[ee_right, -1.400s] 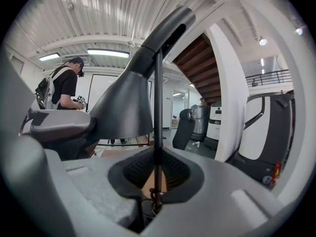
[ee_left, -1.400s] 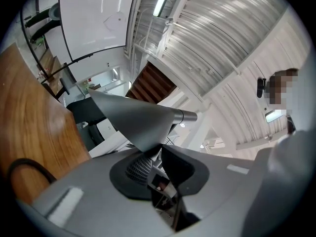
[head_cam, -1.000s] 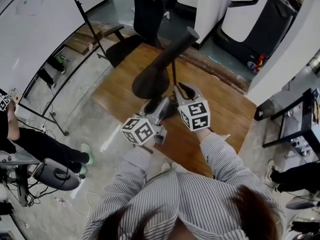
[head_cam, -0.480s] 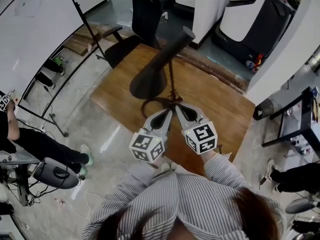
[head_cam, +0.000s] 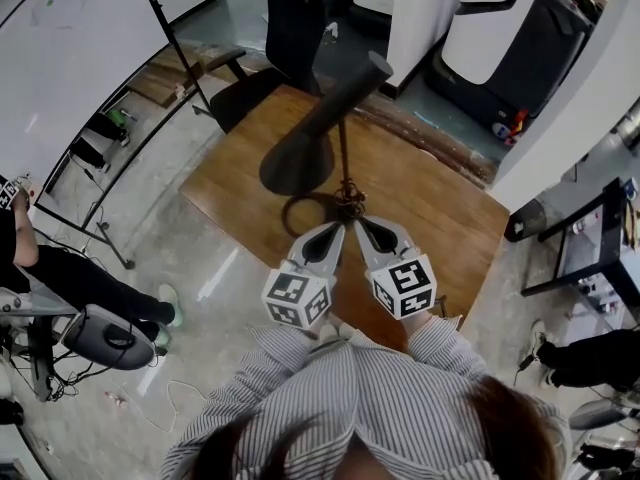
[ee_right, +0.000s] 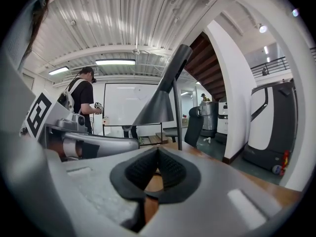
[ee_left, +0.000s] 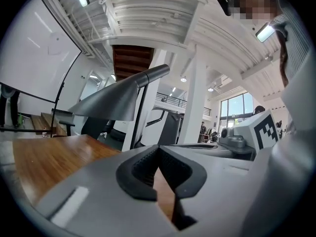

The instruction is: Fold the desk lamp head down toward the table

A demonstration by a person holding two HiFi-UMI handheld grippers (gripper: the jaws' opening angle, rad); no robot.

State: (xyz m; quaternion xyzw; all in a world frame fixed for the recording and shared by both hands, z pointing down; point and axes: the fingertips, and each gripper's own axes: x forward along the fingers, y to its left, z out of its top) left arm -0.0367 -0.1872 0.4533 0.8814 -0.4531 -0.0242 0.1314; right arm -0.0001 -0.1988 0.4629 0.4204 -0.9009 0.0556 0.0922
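Two grippers come together just in front of the desk lamp (head_cam: 343, 158), on the side of it nearer to the person who holds them. The left gripper (head_cam: 337, 230) has its jaws pressed fully together with nothing between them, and the right gripper (head_cam: 362, 224) is closed and empty in the same way. Their tips lie close beside the foot of the lamp's thin pole (head_cam: 345, 173); I cannot tell if they touch it. The lamp stands upright on the wooden table (head_cam: 440, 198), with its round base (head_cam: 300, 211) under the shade. The lamp head (head_cam: 310, 133), a dark cone, is raised high above the base and slants, with its wide mouth facing down and away from the grippers.
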